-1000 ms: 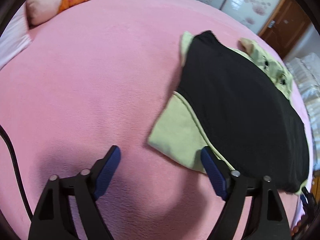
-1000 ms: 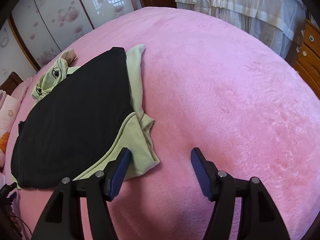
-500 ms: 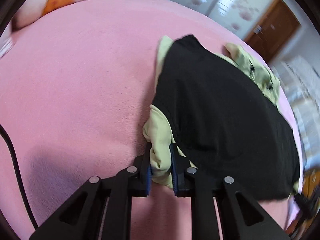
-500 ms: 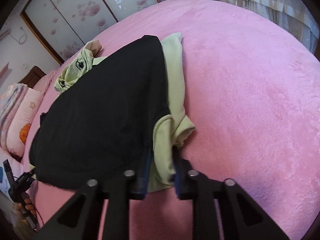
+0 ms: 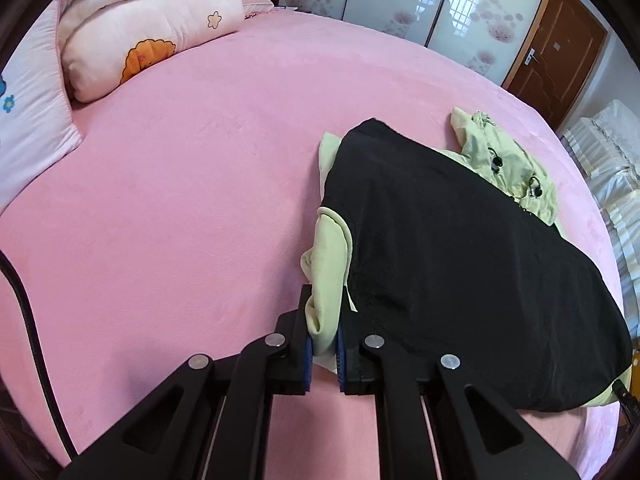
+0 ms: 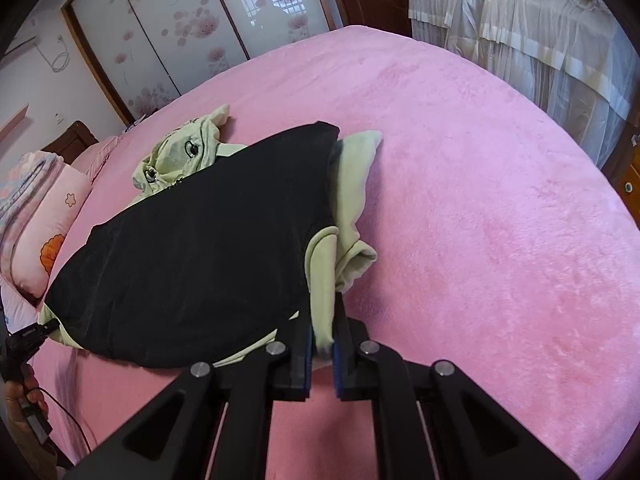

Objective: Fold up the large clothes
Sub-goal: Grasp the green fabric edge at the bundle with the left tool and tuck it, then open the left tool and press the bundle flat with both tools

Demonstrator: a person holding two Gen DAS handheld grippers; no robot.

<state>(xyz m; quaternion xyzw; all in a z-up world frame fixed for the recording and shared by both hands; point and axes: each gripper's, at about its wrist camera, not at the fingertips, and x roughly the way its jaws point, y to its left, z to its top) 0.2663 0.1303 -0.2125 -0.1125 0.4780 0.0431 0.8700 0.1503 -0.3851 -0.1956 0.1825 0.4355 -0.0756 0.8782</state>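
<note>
Green hoodie [image 5: 504, 160] mostly buried under the black garment [image 5: 460, 264]; only hood, sleeve ends and a hem strip show. Sleeve cuff tips hidden between the pads of both hand-held grippers. Folded quilt [image 5: 152, 32] cut off by the top-left edge in the left wrist view. Person's hand [image 6: 20, 404] clipped at the frame's left edge in the right wrist view; what it holds is too dark to tell.
</note>
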